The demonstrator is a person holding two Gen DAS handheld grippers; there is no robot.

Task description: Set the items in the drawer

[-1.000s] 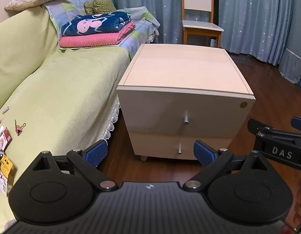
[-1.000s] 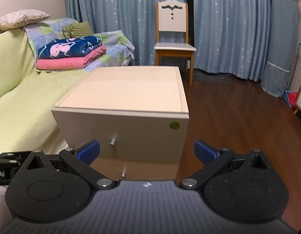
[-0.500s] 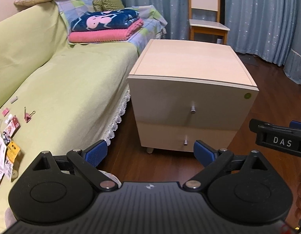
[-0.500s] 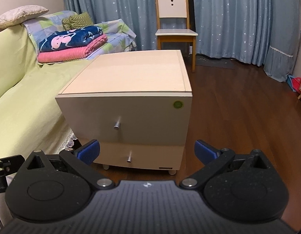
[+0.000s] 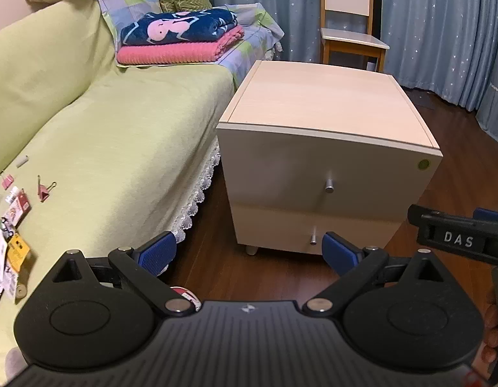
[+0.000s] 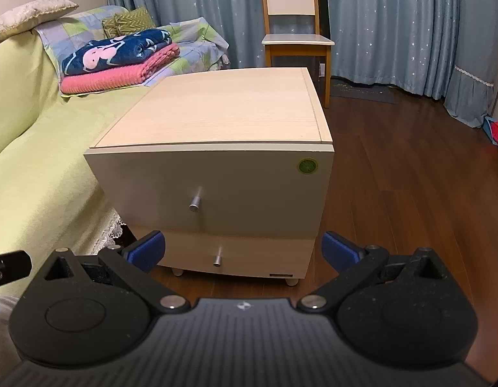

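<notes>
Both grippers hang empty in front of the cabinet [image 6: 216, 161]: the left gripper [image 5: 247, 251] has its blue pads spread wide with only floor between them, and the right gripper [image 6: 242, 250] is spread just as wide, holding nothing. From the left wrist view the right one shows as a black bar at the right edge.

As I judge it, the job has hardly begun. The cabinet has two drawers, one above the other, and both sit flush and closed: the upper drawer [image 6: 233, 187] with its one metal knob [image 6: 194, 202], the lower drawer [image 6: 242, 254] with its own knob [image 6: 218, 256]. Nothing has been pulled out and nothing rests on the cabinet top.

The things to be put away lie on the green sofa cover [image 5: 120, 148], near its front left edge, well apart from the cabinet. I count two pink binder clips there, one [image 5: 44, 190] out on its own and another [image 5: 7, 180] closer to the left edge, a small white stick-like piece [image 5: 22, 160] beyond them, and a loose heap of small packets and cards [image 5: 8, 235] at the edge itself; these overlap too much to count.

So what is left looks like everything: open a drawer, carry each item over, drop it in, and close up.

Elsewhere I see one chair [image 6: 295, 25] by the curtains and two folded blankets [image 5: 181, 40] stacked at the far end of the sofa.
</notes>
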